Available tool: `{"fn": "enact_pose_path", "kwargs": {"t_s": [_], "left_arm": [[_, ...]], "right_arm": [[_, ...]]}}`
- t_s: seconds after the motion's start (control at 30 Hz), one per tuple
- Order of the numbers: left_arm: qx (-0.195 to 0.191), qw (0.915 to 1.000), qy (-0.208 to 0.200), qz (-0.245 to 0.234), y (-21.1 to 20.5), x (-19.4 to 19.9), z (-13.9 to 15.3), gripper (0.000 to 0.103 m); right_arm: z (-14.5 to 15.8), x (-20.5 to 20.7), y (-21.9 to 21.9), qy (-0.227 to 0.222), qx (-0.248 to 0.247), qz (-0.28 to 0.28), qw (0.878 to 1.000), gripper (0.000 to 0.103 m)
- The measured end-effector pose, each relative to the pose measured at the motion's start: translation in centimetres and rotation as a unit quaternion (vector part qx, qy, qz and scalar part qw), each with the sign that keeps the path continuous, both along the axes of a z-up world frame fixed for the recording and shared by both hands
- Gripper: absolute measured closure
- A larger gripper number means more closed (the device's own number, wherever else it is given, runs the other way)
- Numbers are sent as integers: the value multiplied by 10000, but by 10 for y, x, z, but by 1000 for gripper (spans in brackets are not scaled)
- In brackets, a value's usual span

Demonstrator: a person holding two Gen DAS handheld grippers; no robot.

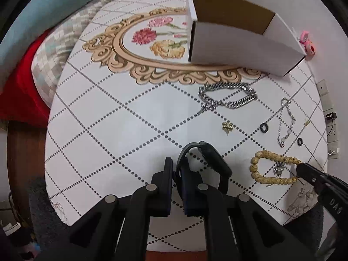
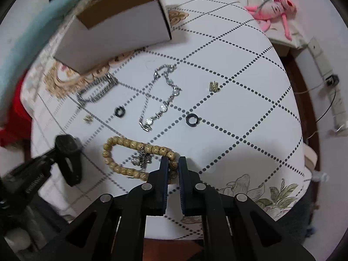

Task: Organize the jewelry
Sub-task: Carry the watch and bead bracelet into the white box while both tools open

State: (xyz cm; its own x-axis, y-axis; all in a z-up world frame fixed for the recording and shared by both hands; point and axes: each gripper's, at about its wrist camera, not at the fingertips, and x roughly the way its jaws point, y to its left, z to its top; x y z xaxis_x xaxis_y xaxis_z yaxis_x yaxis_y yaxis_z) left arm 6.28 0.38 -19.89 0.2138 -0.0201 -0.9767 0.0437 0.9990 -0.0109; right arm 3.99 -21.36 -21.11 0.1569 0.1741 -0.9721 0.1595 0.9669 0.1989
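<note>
My left gripper (image 1: 176, 163) is shut on the strap of a black smartwatch (image 1: 214, 158), held just above the table; it also shows in the right wrist view (image 2: 68, 152). My right gripper (image 2: 173, 162) is shut on a wooden bead bracelet (image 2: 130, 145) with a small silver charm, at the table's near right; the bracelet also shows in the left wrist view (image 1: 261, 165). An open white cardboard box (image 1: 239, 39) stands at the far side. A thick silver chain (image 1: 228, 97), a thin silver bracelet (image 2: 161, 100), two black rings (image 2: 191, 119) (image 2: 119, 111) and gold earrings (image 2: 214, 86) (image 1: 227, 127) lie between.
The round table (image 1: 108, 130) has a white dotted-diamond cloth with a floral medallion. A pink plush toy (image 2: 274, 6) lies beyond the far right edge. A red cloth and checked cushion (image 1: 43, 65) sit left of the table. Wall sockets (image 1: 330, 117) are at right.
</note>
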Motion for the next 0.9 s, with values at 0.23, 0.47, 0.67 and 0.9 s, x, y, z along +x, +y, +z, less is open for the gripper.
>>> {"fn": "enact_pose_path", "kwargs": {"t_s": [0.23, 0.47, 0.67, 0.9], "left_arm": [[-125, 9996, -234, 3, 4, 0, 30, 98], [-393, 9976, -562, -60, -1, 33, 68, 98], [-595, 9947, -836, -85, -5, 80, 95, 98], [-684, 9940, -844, -153, -14, 136, 102, 98]], "right_arm": [[36, 3, -3, -378, 351, 61, 9987, 94], [73, 27, 9, -819, 521, 448, 9943, 94], [120, 65, 8, -1299, 808, 575, 9866, 94], [156, 126, 11, -1738, 705, 683, 9799, 94]]}}
